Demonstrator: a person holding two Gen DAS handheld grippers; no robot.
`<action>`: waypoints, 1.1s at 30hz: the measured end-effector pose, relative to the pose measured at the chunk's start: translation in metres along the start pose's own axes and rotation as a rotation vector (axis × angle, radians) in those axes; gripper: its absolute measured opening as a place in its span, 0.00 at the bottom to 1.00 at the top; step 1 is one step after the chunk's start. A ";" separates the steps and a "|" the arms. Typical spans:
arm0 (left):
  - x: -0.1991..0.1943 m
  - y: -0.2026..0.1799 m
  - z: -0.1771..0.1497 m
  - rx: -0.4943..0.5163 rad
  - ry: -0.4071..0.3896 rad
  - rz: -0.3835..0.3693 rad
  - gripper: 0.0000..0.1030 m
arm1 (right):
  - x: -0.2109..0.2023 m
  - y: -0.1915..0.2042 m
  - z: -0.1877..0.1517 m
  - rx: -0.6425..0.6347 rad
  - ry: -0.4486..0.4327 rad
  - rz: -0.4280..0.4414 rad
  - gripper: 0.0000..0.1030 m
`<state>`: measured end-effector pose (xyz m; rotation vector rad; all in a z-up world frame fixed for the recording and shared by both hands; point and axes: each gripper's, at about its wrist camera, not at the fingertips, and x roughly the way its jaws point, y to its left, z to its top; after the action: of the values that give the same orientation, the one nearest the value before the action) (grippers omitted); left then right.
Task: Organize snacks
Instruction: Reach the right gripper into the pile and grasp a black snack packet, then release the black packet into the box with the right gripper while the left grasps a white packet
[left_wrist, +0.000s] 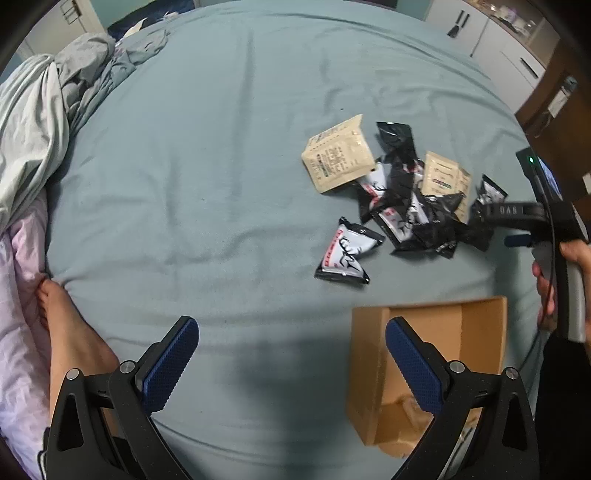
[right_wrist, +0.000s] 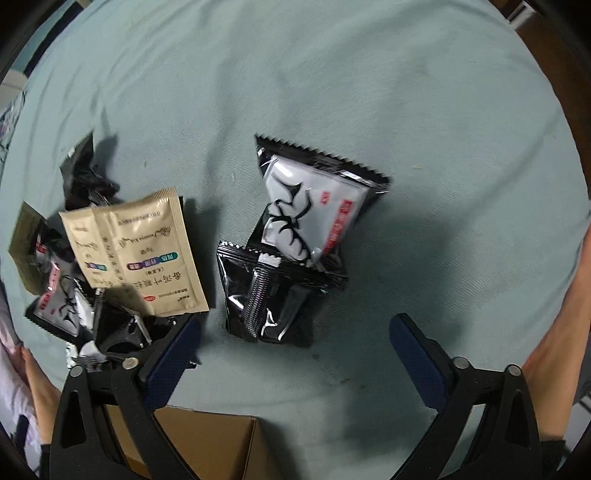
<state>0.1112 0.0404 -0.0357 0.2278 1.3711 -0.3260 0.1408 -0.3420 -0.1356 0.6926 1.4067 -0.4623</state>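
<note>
A pile of black-and-white snack packets (left_wrist: 410, 206) and tan sachets (left_wrist: 338, 155) lies on the teal bed sheet (left_wrist: 221, 166). One black-and-white packet (left_wrist: 347, 253) lies apart, nearer me. An open cardboard box (left_wrist: 480, 325) sits at the near right. My left gripper (left_wrist: 291, 365) is open and empty above the sheet, left of the box. My right gripper (right_wrist: 295, 354) is open and empty, just short of a black packet (right_wrist: 266, 295) with a white-faced packet (right_wrist: 314, 206) leaning on it. A tan sachet (right_wrist: 147, 254) lies to their left. The right gripper's body (left_wrist: 532, 218) shows at the pile's right edge.
Crumpled grey bedding (left_wrist: 48, 110) is heaped at the far left. A bare foot (left_wrist: 70, 339) and pink cloth (left_wrist: 18, 332) lie at the near left. White cabinets (left_wrist: 498, 40) stand beyond the bed. The box's edge (right_wrist: 207, 443) sits under the right gripper.
</note>
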 end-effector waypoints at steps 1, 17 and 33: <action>0.004 0.001 0.002 -0.006 0.004 -0.001 1.00 | 0.004 0.001 0.001 -0.011 0.007 -0.008 0.73; 0.072 -0.013 0.044 0.065 0.036 0.062 1.00 | -0.035 -0.028 -0.027 -0.117 -0.140 0.098 0.33; 0.125 -0.081 0.055 0.360 0.127 0.105 0.33 | -0.065 -0.096 -0.079 -0.027 -0.039 0.117 0.33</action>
<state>0.1535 -0.0661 -0.1460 0.6257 1.4131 -0.4757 0.0104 -0.3639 -0.0892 0.7359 1.3257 -0.3624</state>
